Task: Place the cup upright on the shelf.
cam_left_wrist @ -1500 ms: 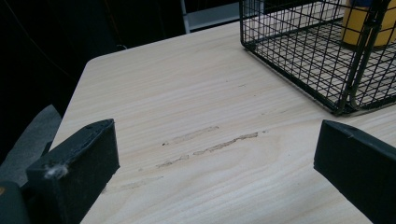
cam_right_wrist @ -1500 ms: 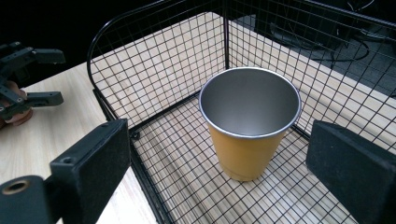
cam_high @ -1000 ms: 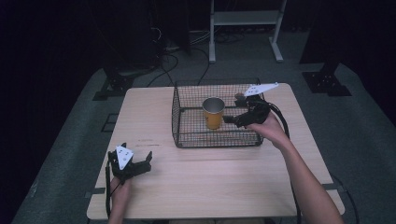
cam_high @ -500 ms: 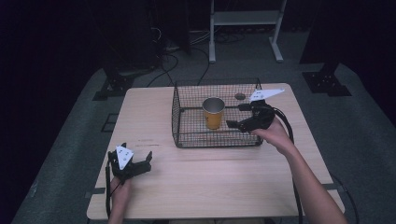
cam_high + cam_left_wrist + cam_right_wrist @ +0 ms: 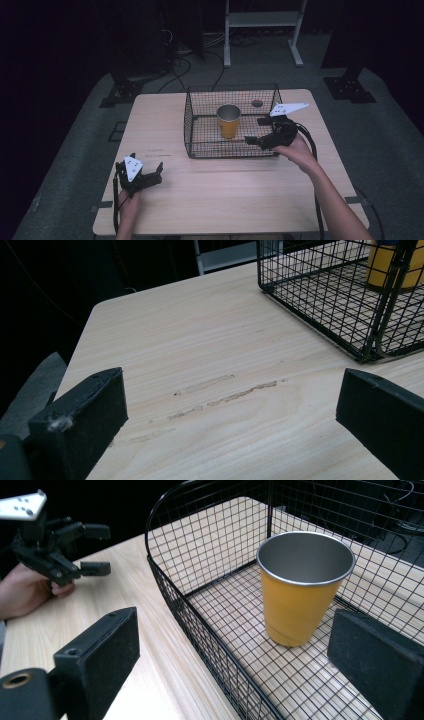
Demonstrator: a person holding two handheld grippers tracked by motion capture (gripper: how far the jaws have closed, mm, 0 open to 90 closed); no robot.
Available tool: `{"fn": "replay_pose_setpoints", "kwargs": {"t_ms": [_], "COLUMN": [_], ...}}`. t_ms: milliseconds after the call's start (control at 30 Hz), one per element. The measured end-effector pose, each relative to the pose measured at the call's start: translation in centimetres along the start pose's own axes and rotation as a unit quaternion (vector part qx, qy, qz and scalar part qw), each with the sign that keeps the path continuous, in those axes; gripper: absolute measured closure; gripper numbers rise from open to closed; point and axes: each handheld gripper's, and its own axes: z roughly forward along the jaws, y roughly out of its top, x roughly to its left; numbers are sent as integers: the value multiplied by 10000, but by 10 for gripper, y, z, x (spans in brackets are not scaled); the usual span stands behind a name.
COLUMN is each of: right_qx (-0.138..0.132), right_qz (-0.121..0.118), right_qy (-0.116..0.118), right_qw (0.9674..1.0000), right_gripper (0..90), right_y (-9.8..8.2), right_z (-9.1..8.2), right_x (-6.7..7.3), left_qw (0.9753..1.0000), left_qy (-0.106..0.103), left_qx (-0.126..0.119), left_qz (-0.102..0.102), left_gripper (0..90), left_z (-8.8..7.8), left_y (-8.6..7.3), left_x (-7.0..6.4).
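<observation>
A black wire basket [image 5: 232,148] stands on the wooden table [image 5: 225,195], with a yellow cup [image 5: 228,125] upright inside it, its metal inside showing. My right gripper [image 5: 256,131] hovers open at the basket's right front corner, jaws pointing left toward the cup. In the right gripper view the cup [image 5: 300,595] sits beyond the basket rim [image 5: 170,580], and the right gripper [image 5: 235,630] has nothing gripped in its jaws. My left gripper [image 5: 142,172] rests open near the table's front left. Through the left gripper [image 5: 232,390] I see bare wood and the basket corner [image 5: 320,290].
A small round hole [image 5: 257,103] sits in the table behind the basket. A cable [image 5: 312,150] trails from the right gripper along the forearm. On the floor beyond the table are a white stand [image 5: 260,20] and dark stand feet [image 5: 350,87].
My right gripper has drifted a little toward the table's front along the basket's right side, still open. The left gripper and the cup have stayed put.
</observation>
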Motion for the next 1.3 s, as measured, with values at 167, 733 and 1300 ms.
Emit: {"fn": "replay_pose_setpoints", "kwargs": {"t_ms": [167, 733, 1300], "right_qx": [-19, -108, -174], "right_qz": [6, 61, 177], "right_qy": [18, 97, -141], "right_qw": [10000, 9999, 9996], "right_gripper": [58, 58, 58], "right_y": [-3, -30, -43], "right_z": [-1, -18, -35], "right_x": [2, 14, 5], "left_qw": [10000, 10000, 10000], "left_qy": [-1, 5, 21], "left_qx": [0, -5, -13], "left_qz": [-11, -8, -4], "left_gripper": [0, 0, 0], "left_z": [0, 0, 0], "left_y": [0, 0, 0], "left_x": [0, 0, -1]}}
